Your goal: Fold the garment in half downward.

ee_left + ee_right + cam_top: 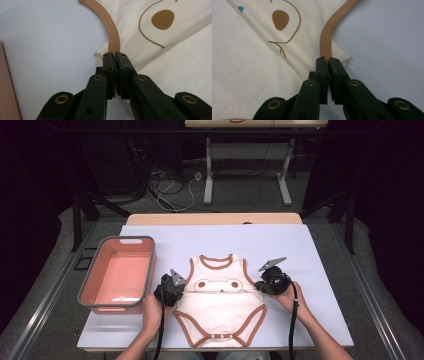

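Note:
A cream sleeveless baby bodysuit (220, 302) with brown trim and a bear face lies flat on the white table, neck toward the far side. My left gripper (180, 287) is shut on its left side, pinching the brown armhole trim (113, 40) at its lower end. On the opposite side my right gripper (260, 286) is shut on the right armhole trim (325, 42) the same way. In both gripper views the black jaws meet with the fabric edge squeezed between them. A hand holds each gripper from below.
A pink bin with a grey rim (95, 280) stands at the table's left, close to my left gripper, and looks hollow inside. The white table surface (280, 240) stretches beyond the bodysuit. Cables and table legs lie on the floor further back.

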`<state>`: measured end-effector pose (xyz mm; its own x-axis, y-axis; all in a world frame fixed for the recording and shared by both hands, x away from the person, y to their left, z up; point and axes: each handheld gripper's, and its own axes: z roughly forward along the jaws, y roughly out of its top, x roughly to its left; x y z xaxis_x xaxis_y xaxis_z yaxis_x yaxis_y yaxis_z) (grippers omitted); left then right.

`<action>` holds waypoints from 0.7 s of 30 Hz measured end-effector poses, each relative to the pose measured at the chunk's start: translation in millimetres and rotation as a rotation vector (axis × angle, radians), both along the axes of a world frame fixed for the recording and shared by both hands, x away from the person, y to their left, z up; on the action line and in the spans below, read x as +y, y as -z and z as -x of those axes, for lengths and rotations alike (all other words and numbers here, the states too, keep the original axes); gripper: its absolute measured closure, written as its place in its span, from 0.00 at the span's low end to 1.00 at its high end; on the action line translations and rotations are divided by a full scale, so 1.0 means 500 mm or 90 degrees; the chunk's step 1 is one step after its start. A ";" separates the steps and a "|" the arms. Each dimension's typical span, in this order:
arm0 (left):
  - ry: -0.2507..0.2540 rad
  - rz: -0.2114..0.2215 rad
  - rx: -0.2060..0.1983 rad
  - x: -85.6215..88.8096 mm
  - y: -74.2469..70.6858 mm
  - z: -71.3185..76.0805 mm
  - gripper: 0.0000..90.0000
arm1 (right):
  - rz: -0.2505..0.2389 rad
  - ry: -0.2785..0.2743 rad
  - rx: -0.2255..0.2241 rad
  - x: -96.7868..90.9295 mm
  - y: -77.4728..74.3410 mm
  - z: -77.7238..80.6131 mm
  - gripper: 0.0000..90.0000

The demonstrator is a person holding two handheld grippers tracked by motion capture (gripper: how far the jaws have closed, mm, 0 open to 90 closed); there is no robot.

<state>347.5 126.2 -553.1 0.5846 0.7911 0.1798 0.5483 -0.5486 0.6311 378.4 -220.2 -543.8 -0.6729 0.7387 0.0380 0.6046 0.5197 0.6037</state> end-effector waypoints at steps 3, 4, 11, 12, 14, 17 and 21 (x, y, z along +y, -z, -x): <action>0.004 -0.004 -0.002 -0.001 0.000 0.002 0.94 | 0.018 0.000 0.004 -0.001 -0.004 0.000 0.90; 0.005 -0.001 -0.005 -0.001 0.001 0.002 0.93 | 0.022 -0.004 0.003 -0.002 -0.005 -0.002 0.86; -0.008 0.024 -0.014 0.007 -0.012 0.000 0.64 | -0.018 -0.009 -0.002 -0.011 -0.021 -0.003 0.57; -0.008 0.024 -0.014 0.007 -0.012 0.000 0.58 | -0.032 -0.008 -0.003 -0.011 -0.024 -0.002 0.54; -0.012 0.042 -0.014 0.014 -0.020 -0.003 0.50 | -0.035 -0.006 -0.012 -0.012 -0.027 -0.002 0.49; -0.020 0.067 -0.017 0.020 -0.032 -0.005 0.40 | -0.058 0.006 -0.017 -0.017 -0.030 -0.003 0.35; -0.016 0.082 -0.022 0.019 -0.033 -0.009 0.33 | -0.071 0.015 -0.022 -0.019 -0.031 -0.007 0.25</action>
